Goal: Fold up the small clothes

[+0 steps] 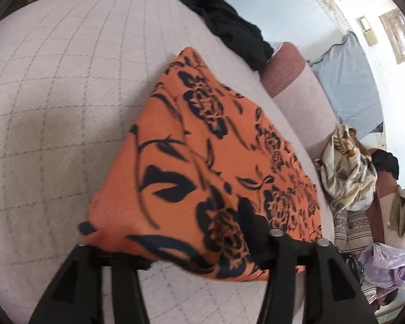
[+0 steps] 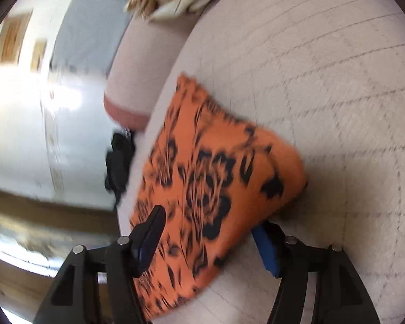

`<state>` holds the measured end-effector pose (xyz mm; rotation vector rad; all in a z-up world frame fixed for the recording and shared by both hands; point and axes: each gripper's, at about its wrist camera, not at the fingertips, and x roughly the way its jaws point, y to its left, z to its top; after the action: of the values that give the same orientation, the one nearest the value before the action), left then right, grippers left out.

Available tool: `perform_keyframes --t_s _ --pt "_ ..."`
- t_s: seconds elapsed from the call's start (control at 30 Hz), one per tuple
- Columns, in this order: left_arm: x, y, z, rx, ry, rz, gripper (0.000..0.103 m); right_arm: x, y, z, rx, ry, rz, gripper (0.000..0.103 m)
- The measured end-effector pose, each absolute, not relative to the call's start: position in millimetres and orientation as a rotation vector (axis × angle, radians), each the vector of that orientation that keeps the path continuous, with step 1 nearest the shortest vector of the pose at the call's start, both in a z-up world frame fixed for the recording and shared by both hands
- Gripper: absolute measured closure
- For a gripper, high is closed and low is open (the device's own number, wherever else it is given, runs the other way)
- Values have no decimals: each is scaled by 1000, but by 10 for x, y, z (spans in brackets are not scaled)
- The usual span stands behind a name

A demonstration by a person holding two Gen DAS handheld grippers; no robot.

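A folded orange cloth with a black flower print [image 1: 202,162] lies on the pale quilted sofa seat [image 1: 67,94]. My left gripper [image 1: 170,229] stands open at its near edge. One of its fingers [image 1: 248,216] rests over the cloth, and the other is hidden under the fabric's near left corner. In the right wrist view the same cloth [image 2: 216,178] lies between the spread fingers of my right gripper [image 2: 209,220], which is open. One black finger [image 2: 154,224] is on the cloth and the blue-padded one [image 2: 266,245] sits beside its edge.
A black garment [image 1: 229,24] lies at the seat's far edge beside the pink sofa arm [image 1: 286,67]. A cream patterned cloth [image 1: 345,170] and a lilac garment [image 1: 388,267] are heaped to the right. A grey-blue cloth [image 1: 348,81] hangs by the wall.
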<state>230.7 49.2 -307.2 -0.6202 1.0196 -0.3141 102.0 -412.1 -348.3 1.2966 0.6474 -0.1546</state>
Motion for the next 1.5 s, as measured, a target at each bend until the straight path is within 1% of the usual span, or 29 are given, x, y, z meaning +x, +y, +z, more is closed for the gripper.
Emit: perform_keyframes --t_s 0.03,0.13,0.17,0.2,0.23,0.27,0.3,0.4,0.5,0.67,0.77,0.83,0.87,0.9,0.93,0.97,1.0,1.03,1.07,1.1,1.2,1.27,1.3,1.33,1.4,1.5 --pt "2315 447 -3058 -601 1009 -312 40 1044 -4157 -3484 1295 627 -171 36" --pt "2343 334 -3000 -534 974 -311 39 1222 -4240 -3511 1278 609 -186 36" --pt "2363 312 -2995 -531 965 -314 40 1279 -4243 -3498 1257 608 -186 41" --pt "2377 297 -2992 -530 956 -316 40 1380 -4235 -3483 1207 623 -198 63" --pt "2380 303 -2994 -527 947 -317 50 1450 -4230 -3487 1177 648 -212 77" --pt "2390 308 -2997 -523 935 -313 63 1505 -4226 -3520 1159 676 -220 80" --pt "2401 327 -2998 -521 928 -309 77 1502 -4230 -3529 1164 665 -228 82" --pt "2410 405 -2995 -578 911 -339 81 1512 -4146 -3342 1065 640 -240 85" --pt "2363 416 -2908 -563 879 -353 82 1444 -4006 -3093 960 596 -236 86" --pt "2185 515 -2715 -533 832 -376 82 1188 -3731 -2737 789 561 -254 87" --pt "2137 542 -2764 -516 878 -363 82 947 -3682 -2631 789 545 -254 87" --pt "2164 530 -2881 -522 946 -346 79 859 -3728 -2721 816 583 -265 86" --pt "2190 522 -2955 -512 995 -325 78 862 -3778 -2821 854 629 -277 83" --pt "2209 528 -3000 -507 1026 -307 73 900 -3863 -2989 929 714 -282 81" --pt "2215 567 -3019 -520 1039 -299 71 882 -3930 -3085 978 760 -287 81" --pt "2213 629 -3012 -551 1038 -304 70 854 -4021 -3211 1072 805 -290 75" --pt "2211 693 -2983 -571 1030 -302 68 785 -4090 -3253 1132 790 -285 68" --pt "2197 776 -2937 -572 1009 -287 64 699 -4154 -3249 1166 765 -296 63" --pt "2171 862 -2894 -561 984 -255 62 568 -4238 -3185 1174 730 -345 49" --pt "2143 956 -2851 -554 957 -220 59 441 -4311 -3102 1163 682 -399 45" --pt "2071 1181 -2662 -518 838 -99 57 152 -4495 -2789 1082 554 -520 46" --pt "1999 1280 -2484 -463 733 -32 51 171 -4507 -2590 991 546 -523 46" --pt "2002 1303 -2420 -449 698 -32 44 245 -4477 -2507 945 555 -501 46" --pt "1988 1279 -2376 -437 673 -55 43 316 -4417 -2447 908 563 -474 46" --pt "1991 1117 -2360 -403 667 -150 43 516 -4268 -2386 849 585 -395 49" --pt "2040 711 -2423 -288 731 -295 43 886 -3963 -2394 773 638 -304 49"
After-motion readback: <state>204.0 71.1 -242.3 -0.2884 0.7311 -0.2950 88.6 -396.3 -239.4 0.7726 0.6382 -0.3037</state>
